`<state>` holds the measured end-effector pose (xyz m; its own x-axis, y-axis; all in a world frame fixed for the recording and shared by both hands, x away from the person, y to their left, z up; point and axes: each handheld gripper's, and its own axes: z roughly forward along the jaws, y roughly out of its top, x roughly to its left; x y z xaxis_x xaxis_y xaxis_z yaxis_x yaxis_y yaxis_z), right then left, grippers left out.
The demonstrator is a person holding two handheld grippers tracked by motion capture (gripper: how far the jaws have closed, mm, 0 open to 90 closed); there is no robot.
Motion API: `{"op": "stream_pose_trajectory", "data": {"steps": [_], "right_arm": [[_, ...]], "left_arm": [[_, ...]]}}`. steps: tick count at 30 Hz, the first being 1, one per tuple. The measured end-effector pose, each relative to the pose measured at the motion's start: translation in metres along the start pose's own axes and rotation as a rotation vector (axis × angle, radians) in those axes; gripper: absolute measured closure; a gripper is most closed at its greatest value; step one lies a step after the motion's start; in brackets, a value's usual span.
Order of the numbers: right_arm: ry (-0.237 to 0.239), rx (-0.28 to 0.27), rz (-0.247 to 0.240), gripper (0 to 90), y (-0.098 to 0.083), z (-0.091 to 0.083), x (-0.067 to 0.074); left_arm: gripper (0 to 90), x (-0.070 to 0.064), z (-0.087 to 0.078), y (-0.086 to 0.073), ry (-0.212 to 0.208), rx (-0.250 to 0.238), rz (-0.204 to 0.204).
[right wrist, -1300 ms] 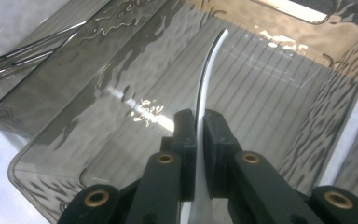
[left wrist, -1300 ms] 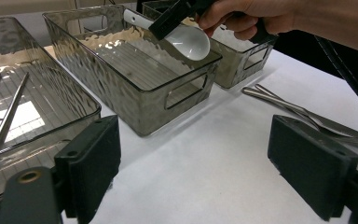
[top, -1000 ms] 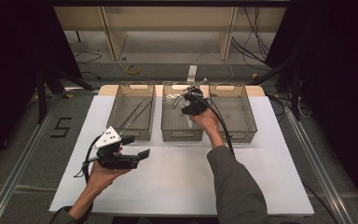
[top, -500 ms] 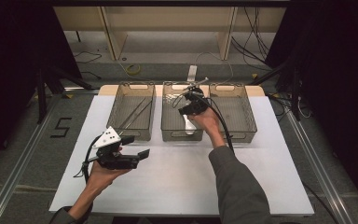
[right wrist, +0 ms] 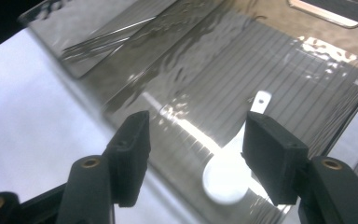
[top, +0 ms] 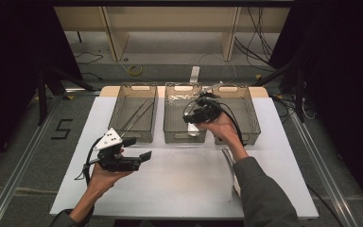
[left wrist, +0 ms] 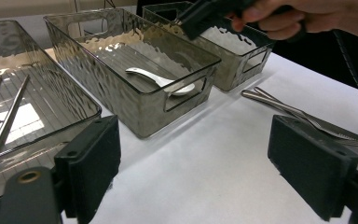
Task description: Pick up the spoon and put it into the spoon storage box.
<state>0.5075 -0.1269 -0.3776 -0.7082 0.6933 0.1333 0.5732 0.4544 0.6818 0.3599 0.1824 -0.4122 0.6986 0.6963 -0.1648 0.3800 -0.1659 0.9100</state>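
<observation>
Table: a white sheet (top: pixel 179 189) is laid over the table top, and three bins are placed side by side at its far edge.
Left bin (top: pixel 134 112): two thin metal sticks (top: pixel 137 113) are seen lying inside it, along its length.
Middle bin (top: pixel 182 118): a white spoon (top: pixel 194 133) is seen at its near end.
Right bin (top: pixel 238 113): its near left part is covered by the person's right hand.
Right gripper (top: pixel 191 116): it is held over the middle bin; its jaws have just been opening, and nothing is seen between them.
Left gripper (top: pixel 139 150): it is held above the sheet, in front of the left bin, with the jaws apart and nothing between them.
Cutlery (top: pixel 229 158): metal pieces are lying on the sheet just beside the right sleeve.
</observation>
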Motion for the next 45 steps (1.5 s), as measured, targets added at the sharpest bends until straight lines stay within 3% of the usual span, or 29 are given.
{"op": "stream_pose_trajectory", "data": {"steps": [6, 11, 17, 20, 26, 34, 45], "right_arm": [[0.048, -0.045, -0.009, 42.0, -0.026, -0.021, 0.006], [0.060, -0.049, -0.022, 40.1, -0.046, -0.032, 0.009], [0.022, -0.023, -0.044, 39.0, -0.070, -0.039, 0.011], [0.017, -0.021, -0.026, 38.9, -0.081, -0.041, 0.010], [-0.025, 0.050, -0.002, 38.4, -0.098, -0.047, 0.003], [-0.064, 0.110, 0.050, 36.5, -0.114, -0.053, -0.006], [-0.077, 0.130, 0.076, 35.9, -0.128, -0.061, -0.008]], "left_arm": [[16.6, 0.000, 0.001, 0.000, 0.000, 0.003, 0.006], [16.6, 0.000, 0.001, 0.000, 0.003, 0.003, 0.005], [16.6, 0.000, 0.001, 0.000, 0.004, 0.003, 0.004], [16.6, 0.000, 0.001, 0.000, 0.005, 0.006, 0.006], [16.6, 0.000, 0.001, 0.000, 0.002, 0.004, 0.006], [16.6, -0.001, 0.001, 0.001, 0.002, 0.003, 0.008], [16.6, -0.001, 0.001, 0.001, 0.000, -0.003, 0.006]]}}
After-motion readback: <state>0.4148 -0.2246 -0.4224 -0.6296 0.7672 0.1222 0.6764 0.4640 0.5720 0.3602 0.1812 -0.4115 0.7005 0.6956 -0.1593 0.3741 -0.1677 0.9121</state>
